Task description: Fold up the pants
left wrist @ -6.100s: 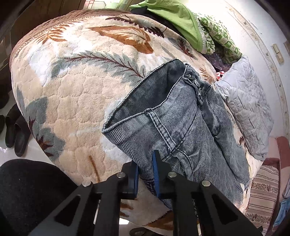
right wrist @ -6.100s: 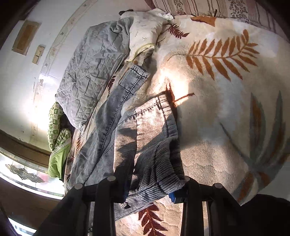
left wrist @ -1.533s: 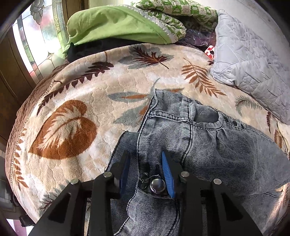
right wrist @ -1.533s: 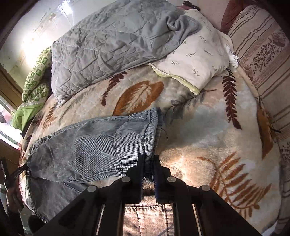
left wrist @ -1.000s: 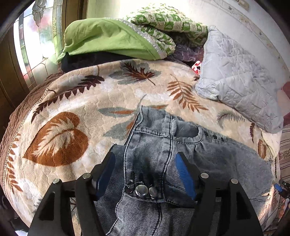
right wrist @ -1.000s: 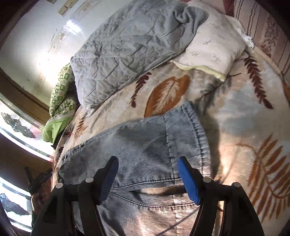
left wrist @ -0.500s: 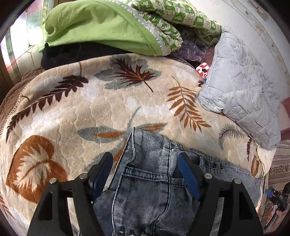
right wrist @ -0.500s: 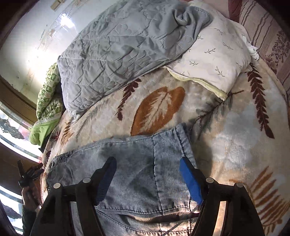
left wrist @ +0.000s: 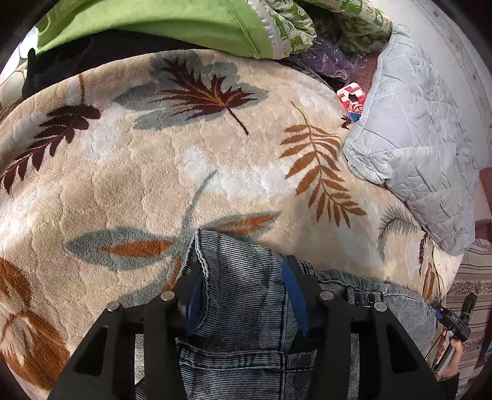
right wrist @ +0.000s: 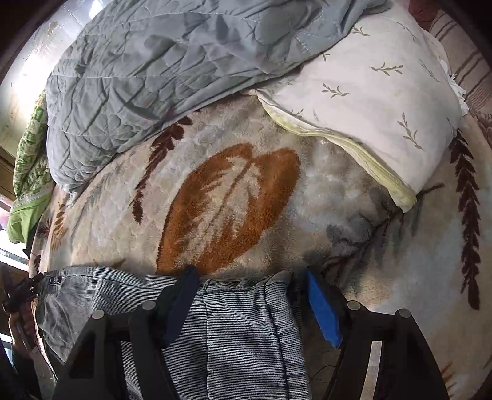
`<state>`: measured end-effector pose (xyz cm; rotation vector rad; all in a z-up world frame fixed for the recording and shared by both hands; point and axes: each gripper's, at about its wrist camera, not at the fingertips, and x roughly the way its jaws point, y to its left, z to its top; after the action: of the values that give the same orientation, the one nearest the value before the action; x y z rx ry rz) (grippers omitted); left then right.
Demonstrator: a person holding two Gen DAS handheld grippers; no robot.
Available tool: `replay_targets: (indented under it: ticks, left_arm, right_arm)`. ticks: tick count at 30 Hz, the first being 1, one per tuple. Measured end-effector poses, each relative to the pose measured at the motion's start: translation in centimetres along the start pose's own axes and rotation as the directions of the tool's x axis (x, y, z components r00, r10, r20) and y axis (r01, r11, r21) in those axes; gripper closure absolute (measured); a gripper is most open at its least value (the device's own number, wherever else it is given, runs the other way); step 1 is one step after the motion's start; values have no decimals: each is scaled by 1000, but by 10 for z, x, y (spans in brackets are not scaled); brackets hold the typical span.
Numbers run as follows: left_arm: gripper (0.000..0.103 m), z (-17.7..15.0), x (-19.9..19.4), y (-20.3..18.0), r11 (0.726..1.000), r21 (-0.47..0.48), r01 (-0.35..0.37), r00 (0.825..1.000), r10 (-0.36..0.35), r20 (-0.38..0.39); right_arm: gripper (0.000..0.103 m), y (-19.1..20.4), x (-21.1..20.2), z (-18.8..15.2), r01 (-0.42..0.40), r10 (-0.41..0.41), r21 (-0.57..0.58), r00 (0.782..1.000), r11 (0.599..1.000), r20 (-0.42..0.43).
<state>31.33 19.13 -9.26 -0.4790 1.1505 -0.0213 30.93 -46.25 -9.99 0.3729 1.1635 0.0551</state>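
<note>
Grey-blue jeans (left wrist: 246,323) lie folded on a leaf-patterned plush blanket (left wrist: 138,172). My left gripper (left wrist: 244,292) points down over the waistband corner at the jeans' far edge. Its jaws are closing, and the denim lies flat between the blue pads (left wrist: 295,292), not pinched. In the right wrist view the leg end of the jeans (right wrist: 240,323) lies under my right gripper (right wrist: 249,301), which stands wide open astride the hem's far edge. Small at the edges, the right gripper (left wrist: 455,320) and the left gripper (right wrist: 21,292) each appear in the other's view.
A grey quilt (right wrist: 153,67) and a white pillow (right wrist: 369,101) lie along the bed's far side. A green blanket (left wrist: 147,24) and patterned bedding are piled at the far left, with a red packet (left wrist: 352,100) beside the quilt. Striped fabric (left wrist: 470,292) borders the bed's right end.
Both grippers let go of the jeans, opened, and moved forward over them to their far edge, sinking a little. The left jaws have since narrowed around the waistband corner.
</note>
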Motion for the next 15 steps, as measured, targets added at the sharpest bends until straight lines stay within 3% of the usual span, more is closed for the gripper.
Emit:
replay_targets:
  ticks: [3,4,5,7,12,15]
  left_arm:
    - [53,2,1,1,1000,5,5,1000,-5,-6]
    - [54,2,1,0,1000,10,0,1000,0,-9]
    - [65,3,2,-1,1000,19,-7,1000,7,-11]
    - [89,6,6,1,1000,14,-7,999,8,-33]
    - [100,8,8,8,1000,-14,-10,999,9,-39]
    - [101,7,3,10,1000,-18,-22,1000,22,-11]
  right_arm:
    - [37,4,3,-4,19,-19,-23,1000,1000,-21]
    - [44,4,1,-5,23,-23,-21,999,1000,-24]
    - [55,3,0,-6,22,-22,-18,999,1000,-28]
    - [61,1,2,-7,33,-34,-20,998,999,-51]
    - [65,1,1,-8,39,-40,-30,998,999,-49]
    - [74,2,-2,-9,47,-48,-35,998,998,-30]
